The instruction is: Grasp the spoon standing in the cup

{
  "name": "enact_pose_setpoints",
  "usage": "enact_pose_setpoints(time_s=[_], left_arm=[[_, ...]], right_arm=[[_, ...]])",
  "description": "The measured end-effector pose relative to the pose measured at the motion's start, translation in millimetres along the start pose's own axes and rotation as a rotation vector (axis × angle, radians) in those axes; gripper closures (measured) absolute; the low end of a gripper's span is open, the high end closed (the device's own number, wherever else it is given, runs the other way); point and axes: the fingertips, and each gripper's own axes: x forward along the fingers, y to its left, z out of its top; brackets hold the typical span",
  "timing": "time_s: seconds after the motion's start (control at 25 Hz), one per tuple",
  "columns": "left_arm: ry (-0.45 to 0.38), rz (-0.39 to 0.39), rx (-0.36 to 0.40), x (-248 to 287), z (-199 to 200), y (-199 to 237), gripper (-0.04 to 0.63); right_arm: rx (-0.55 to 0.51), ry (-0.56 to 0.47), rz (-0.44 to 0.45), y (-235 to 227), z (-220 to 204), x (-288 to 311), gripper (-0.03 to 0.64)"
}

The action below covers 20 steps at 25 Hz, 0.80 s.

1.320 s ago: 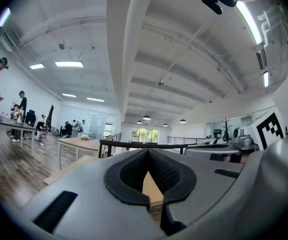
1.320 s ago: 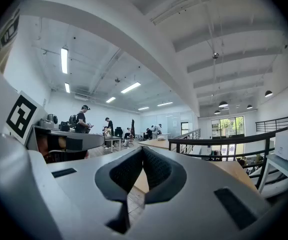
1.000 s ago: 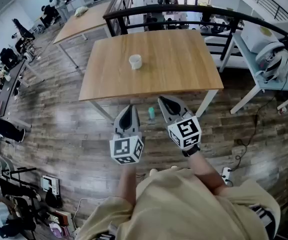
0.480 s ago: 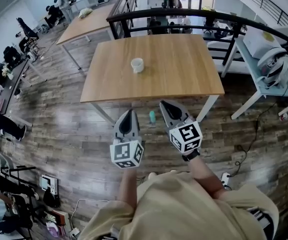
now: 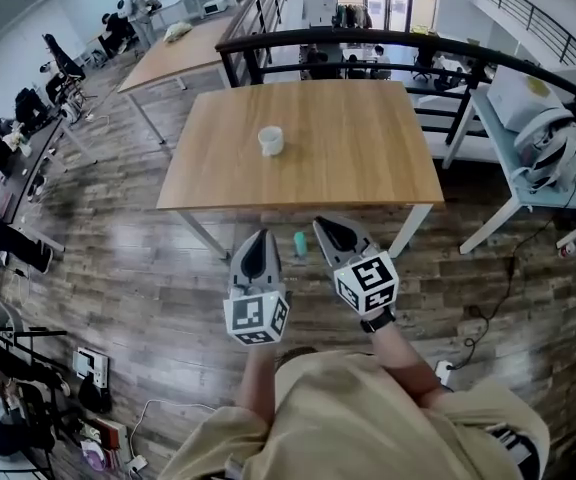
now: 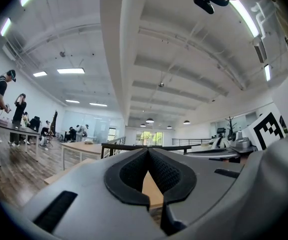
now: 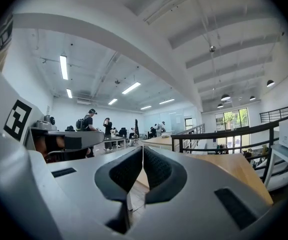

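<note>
**Head view.** The white cup [image 5: 270,140] stands on the wooden table [image 5: 368,138], left of centre. Its spoon is too small to make out. Your left gripper [image 5: 259,240] and right gripper [image 5: 325,228] hang short of the table's near edge. The cup lies at 12 o'clock from the left gripper and 11 o'clock from the right. Over the last second the cup has drawn only slightly nearer, so the approach has barely begun.

**Left gripper view.** Jaws pressed together, nothing between them; cup out of sight.

**Right gripper view.** Jaws likewise pressed together and empty. You will probably need to spread them before reaching the spoon.
</note>
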Motion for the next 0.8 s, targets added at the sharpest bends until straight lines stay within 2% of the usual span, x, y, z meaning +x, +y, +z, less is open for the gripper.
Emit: enact_pose_setpoints(time_s=[0.24, 0.4, 0.64, 0.8], left_arm=[[0.036, -0.015, 0.041, -1, -22, -14, 0.584], [0.031, -0.026, 0.069, 21, -22, -9, 0.584], [0.039, -0.044, 0.037, 76, -39, 23, 0.584], [0.006, -0.078, 0.001, 131, -25, 55, 0.584]], right_arm=[[0.044, 0.033, 0.015, -6, -28, -1, 0.600], [0.032, 0.006, 0.011, -10, -24, 18, 0.600], [0.024, -0.004, -0.019, -35, -26, 67, 0.600], [-0.033, -0.020, -0.029, -60, -9, 124, 0.600]])
